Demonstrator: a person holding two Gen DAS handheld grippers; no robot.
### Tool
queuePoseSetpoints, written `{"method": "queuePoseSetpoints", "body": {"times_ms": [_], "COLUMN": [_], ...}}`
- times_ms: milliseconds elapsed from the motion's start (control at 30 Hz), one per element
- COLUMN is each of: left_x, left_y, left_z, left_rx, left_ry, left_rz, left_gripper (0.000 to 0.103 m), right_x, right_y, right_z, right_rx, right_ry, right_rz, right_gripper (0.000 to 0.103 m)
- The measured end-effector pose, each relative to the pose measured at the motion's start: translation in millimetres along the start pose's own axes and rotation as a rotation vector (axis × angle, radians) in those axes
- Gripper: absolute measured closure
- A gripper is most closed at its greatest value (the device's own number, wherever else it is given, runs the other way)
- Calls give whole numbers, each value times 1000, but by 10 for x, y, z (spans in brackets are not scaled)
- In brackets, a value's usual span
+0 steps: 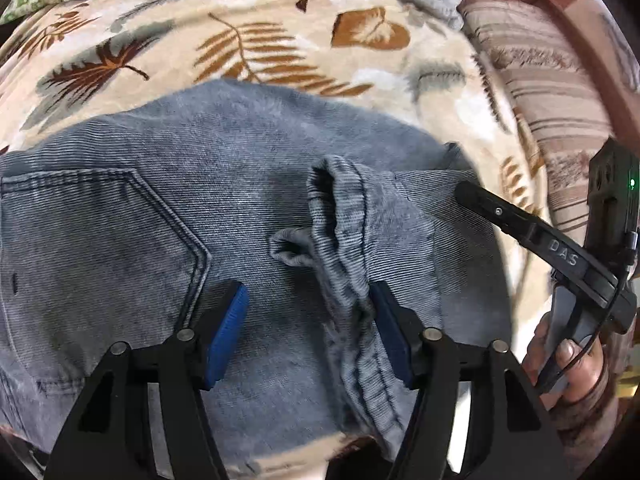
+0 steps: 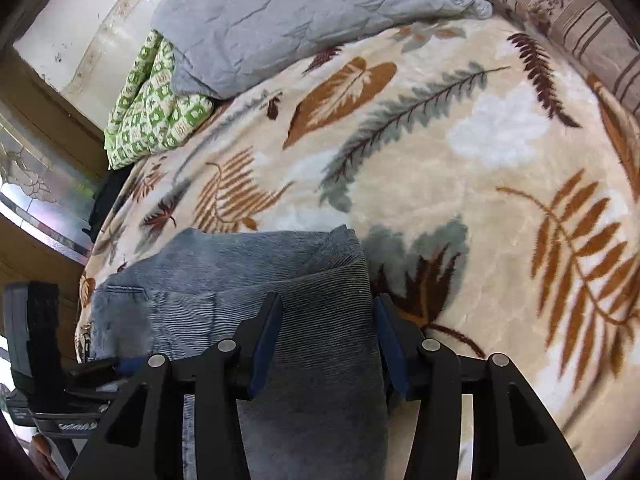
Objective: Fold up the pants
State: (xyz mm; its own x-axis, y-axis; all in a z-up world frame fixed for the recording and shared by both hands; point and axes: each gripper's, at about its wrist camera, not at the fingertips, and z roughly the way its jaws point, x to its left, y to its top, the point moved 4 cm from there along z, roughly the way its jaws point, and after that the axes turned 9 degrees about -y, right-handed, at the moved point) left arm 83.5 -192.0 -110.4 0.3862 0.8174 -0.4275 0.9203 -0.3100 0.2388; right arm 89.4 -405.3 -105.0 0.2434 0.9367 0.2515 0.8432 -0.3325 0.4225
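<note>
Both grippers, left (image 1: 308, 332) and right (image 2: 326, 340), hover fingers spread over jeans (image 1: 168, 208) flat on bed blanket (image 2: 460, 168), straddling fabric edges, probably for the next fold.

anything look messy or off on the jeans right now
Yes. A leg hem lies bunched and twisted on top of the otherwise flat jeans, near the left gripper, whose fingers are open. It is not lined up with any edge.
</note>
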Motion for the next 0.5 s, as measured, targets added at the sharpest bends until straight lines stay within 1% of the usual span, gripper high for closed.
{"method": "queuePoseSetpoints", "body": {"times_ms": [33,67,100,167,267,300,367,400,433,500], "left_x": [-10,-22,-22,15,186,240,499,635,847,1182], "left_y": [7,7,2,1,-18,-8,-22,-37,-34,-69], "left_z": [20,7,-20,-127,-396,-472,-726,-832,-984,-1203], "left_rx": [-10,-14,-11,-11,-43,-57,-85,-92,-106,-126], "left_ry": [1,0,-2,-27,-40,-39,-50,-58,-69,-71], "left_rz": [3,8,11,2,-22,-30,-52,-64,-87,-124], "left_gripper": [38,38,38,38,38,38,38,38,38,38], "right_x": [-15,-31,-21,3,168,282,545,706,874,1264], "right_y": [-37,-78,-78,-67,-49,-52,-66,-98,-149,-305], "right_z": [97,160,121,17,-220,-306,-406,-436,-456,-459], "right_rx": [19,26,4,-10,-59,-79,-94,-97,-96,-79], "right_ry": [-44,-54,-53,-47,-42,-35,9,26,45,84], "right_rz": [-17,-24,-16,3,-20,-42,-85,-107,-132,-192], "right_gripper": [59,59,59,55,54,54,53,50,45,40]}}
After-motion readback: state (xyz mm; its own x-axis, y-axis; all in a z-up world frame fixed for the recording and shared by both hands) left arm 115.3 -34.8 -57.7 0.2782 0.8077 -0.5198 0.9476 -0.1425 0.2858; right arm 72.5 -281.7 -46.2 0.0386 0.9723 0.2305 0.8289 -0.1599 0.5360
